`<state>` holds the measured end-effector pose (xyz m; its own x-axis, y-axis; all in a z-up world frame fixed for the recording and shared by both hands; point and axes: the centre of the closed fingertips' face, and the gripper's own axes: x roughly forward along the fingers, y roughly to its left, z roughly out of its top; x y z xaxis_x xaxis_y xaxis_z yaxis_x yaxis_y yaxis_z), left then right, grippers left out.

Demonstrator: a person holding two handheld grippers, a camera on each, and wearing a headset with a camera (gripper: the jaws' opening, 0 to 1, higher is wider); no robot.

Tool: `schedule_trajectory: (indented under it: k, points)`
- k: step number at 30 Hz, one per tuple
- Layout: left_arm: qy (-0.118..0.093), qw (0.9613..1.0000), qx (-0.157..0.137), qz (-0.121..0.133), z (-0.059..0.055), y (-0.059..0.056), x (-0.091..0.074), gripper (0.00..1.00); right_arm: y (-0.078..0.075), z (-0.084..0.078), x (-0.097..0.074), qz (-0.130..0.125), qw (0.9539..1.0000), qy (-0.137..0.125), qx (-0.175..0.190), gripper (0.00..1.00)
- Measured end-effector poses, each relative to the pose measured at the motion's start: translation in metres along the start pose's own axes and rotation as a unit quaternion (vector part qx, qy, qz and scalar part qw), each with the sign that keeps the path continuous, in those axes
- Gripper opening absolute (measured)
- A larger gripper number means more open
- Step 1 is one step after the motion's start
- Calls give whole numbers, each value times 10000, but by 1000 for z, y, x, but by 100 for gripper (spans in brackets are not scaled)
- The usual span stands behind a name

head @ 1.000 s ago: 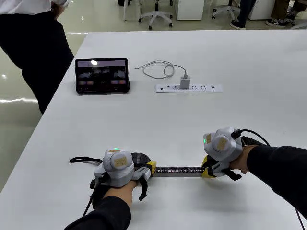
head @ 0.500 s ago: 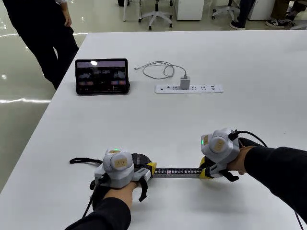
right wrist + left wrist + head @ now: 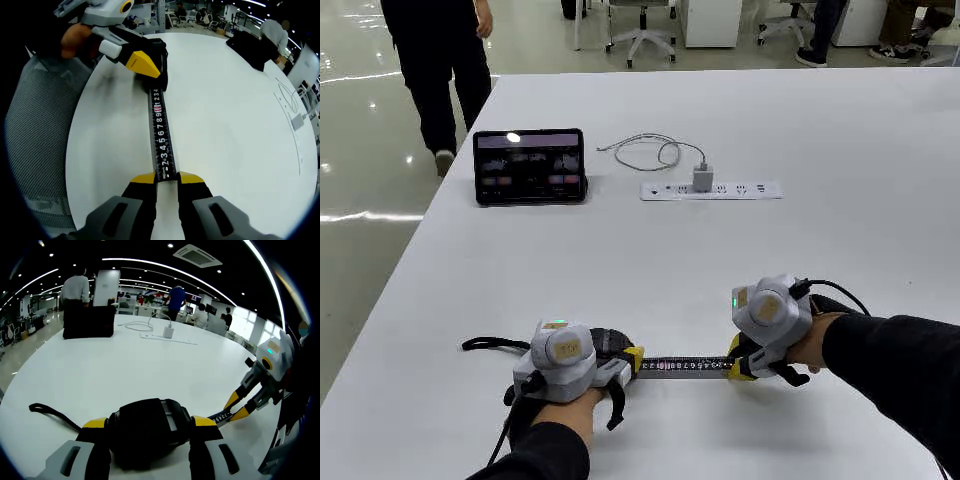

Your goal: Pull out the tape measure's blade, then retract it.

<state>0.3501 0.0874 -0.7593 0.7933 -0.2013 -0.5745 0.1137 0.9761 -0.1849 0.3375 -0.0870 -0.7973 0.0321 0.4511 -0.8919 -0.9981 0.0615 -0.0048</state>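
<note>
While left gripper (image 3: 626, 361) clamps the tape measure case (image 3: 149, 431) on the table (image 3: 720, 260), right gripper (image 3: 166, 177) pinches the extended blade (image 3: 159, 127).

- worktop (image 3: 720, 260): white, smooth and matt, with a faint soft sheen.
- tape measure's case (image 3: 147, 435): black and matt, probably rubbery plastic, though the fisheye blurs it.
- blade (image 3: 160, 135): dark thin strip with printed marks, satin finish.
- left tool (image 3: 625, 358) and right tool (image 3: 167, 176): smooth hard plastic, yellow tips, pale grey shells.
- tablet (image 3: 528, 165): glossy screen.
- floor (image 3: 370, 150): polished, mirror-like.
</note>
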Motion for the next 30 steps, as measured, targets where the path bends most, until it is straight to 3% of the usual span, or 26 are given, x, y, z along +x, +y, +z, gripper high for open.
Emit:
schedule_trajectory:
  k: [30]
  points:
    - [14, 10000, -17, -65, 0, 1, 0, 59, 3, 20, 9, 30, 9995, -321, 74, 11]
